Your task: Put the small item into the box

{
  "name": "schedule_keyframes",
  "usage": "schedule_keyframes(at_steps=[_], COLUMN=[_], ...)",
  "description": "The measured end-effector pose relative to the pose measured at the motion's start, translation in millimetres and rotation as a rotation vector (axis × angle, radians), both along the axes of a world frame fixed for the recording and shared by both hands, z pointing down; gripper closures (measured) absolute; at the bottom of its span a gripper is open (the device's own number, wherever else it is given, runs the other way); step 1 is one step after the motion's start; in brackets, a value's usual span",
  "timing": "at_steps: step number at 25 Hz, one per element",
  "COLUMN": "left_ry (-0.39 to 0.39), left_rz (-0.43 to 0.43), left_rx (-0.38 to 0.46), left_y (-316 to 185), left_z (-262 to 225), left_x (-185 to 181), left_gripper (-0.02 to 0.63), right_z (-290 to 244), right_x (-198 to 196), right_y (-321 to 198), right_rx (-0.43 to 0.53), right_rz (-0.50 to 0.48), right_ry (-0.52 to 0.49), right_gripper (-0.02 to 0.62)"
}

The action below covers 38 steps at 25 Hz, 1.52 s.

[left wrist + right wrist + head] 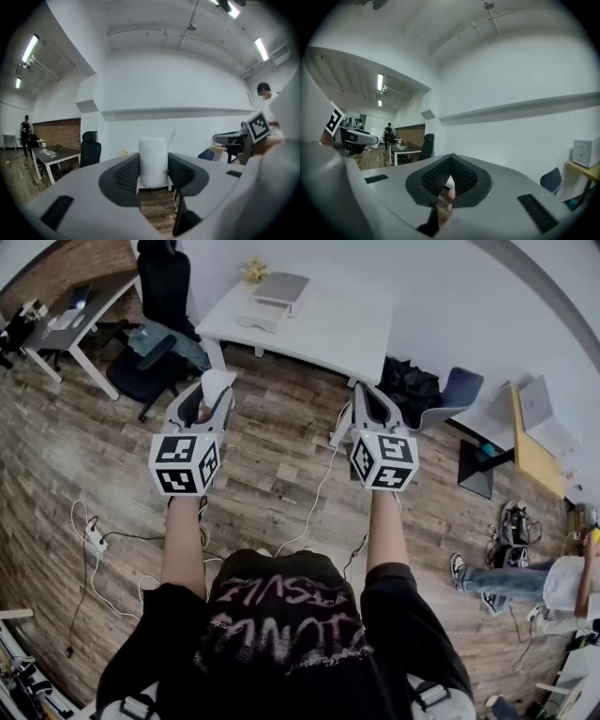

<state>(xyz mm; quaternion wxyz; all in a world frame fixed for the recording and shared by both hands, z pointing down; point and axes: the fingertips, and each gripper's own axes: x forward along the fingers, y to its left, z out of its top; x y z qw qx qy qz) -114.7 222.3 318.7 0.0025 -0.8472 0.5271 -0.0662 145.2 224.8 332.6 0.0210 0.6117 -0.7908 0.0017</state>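
Bystander (562, 583) half beyond right edge

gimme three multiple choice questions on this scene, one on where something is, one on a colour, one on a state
1. Where is the white roll?
A. in a basket
B. between the left gripper's jaws
C. in a drawer

2. What colour is the high-backed office chair?
A. red
B. black
C. yellow

3. How do the right gripper's jaws stand?
A. wide apart
B. closed on a roll
C. closed together, empty

Answers:
1 B, the roll sits upright between that gripper's pads.
2 B, its back and seat are black.
3 C, the tips meet with nothing between them.
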Motion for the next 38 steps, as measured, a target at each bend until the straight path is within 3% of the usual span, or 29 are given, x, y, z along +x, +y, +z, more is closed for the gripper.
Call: schedule_keyframes(at_steps=[38], left_ry=[0.009], left_rz=[-0.017], left_rx=[-0.017], left_y=[-1], left_z=[11], left_x=[-48], left_gripper=[0.425], right_z=[4], right_x=[-60], right_y=[-6], right_rx=[0.013], right_rz=[-0.059], right_ry=[0.034], right_gripper=[0.586])
